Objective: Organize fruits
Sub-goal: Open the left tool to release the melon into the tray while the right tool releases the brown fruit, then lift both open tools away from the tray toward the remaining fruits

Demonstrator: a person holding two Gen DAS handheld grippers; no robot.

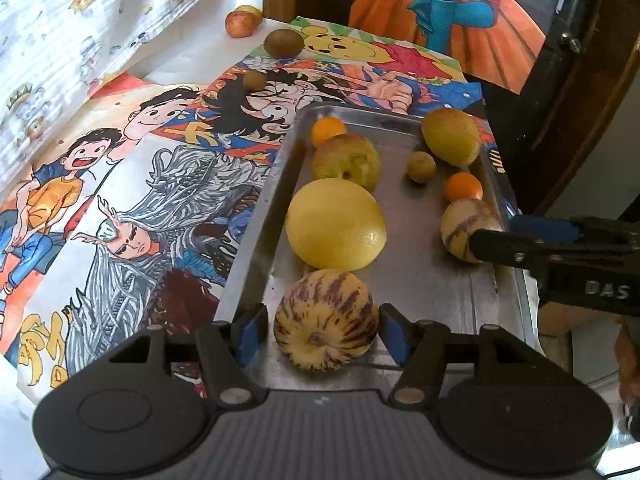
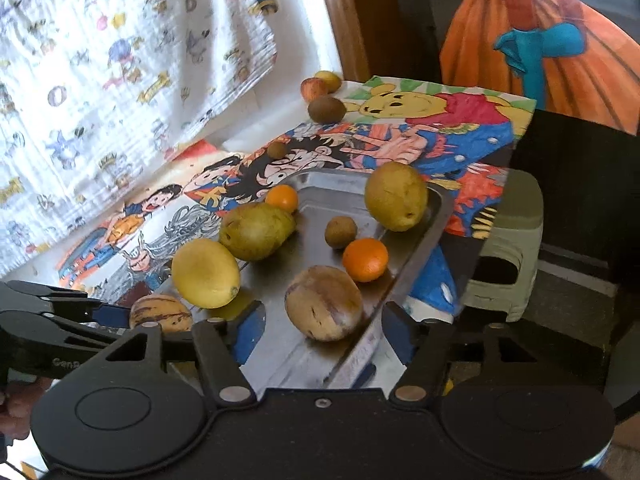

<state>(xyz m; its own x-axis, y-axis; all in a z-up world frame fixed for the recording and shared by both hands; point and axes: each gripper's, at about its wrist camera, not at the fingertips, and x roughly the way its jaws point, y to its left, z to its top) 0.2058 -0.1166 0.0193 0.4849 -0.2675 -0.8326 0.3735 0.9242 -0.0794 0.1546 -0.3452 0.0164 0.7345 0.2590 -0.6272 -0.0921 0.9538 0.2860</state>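
The right gripper (image 1: pixel 492 236) carries the raised letters "DAS" on its black body in the left wrist view, and the left gripper (image 2: pixel 116 316) shows "Gen" on its arm in the right wrist view; the rest of that word is hidden.

The metal tray (image 1: pixel 436 280) lies on a table covered in cartoon drawings (image 1: pixel 132 200), its long axis running away from the left camera. Two rows of fruit follow that axis. The left gripper's jaws are spread wide on either side of a striped melon (image 1: pixel 326 320) at the tray's near end, blue pads just off its sides, stem end facing the camera. Beyond it sit a lemon (image 1: pixel 336 224), a pear (image 1: pixel 346 162) and a small orange (image 1: pixel 328 130).

The right gripper's jaws stand apart around a second striped melon (image 2: pixel 324 302) by the tray's right rim, which lies tilted. Behind it are another orange (image 2: pixel 365 260), a small brown fruit (image 2: pixel 341 232) and a second pear (image 2: pixel 396 196).

Off the tray, a kiwi (image 1: pixel 283 42), a small brown ball (image 1: pixel 254 80) and two apples (image 1: pixel 240 24) rest at the table's far end.
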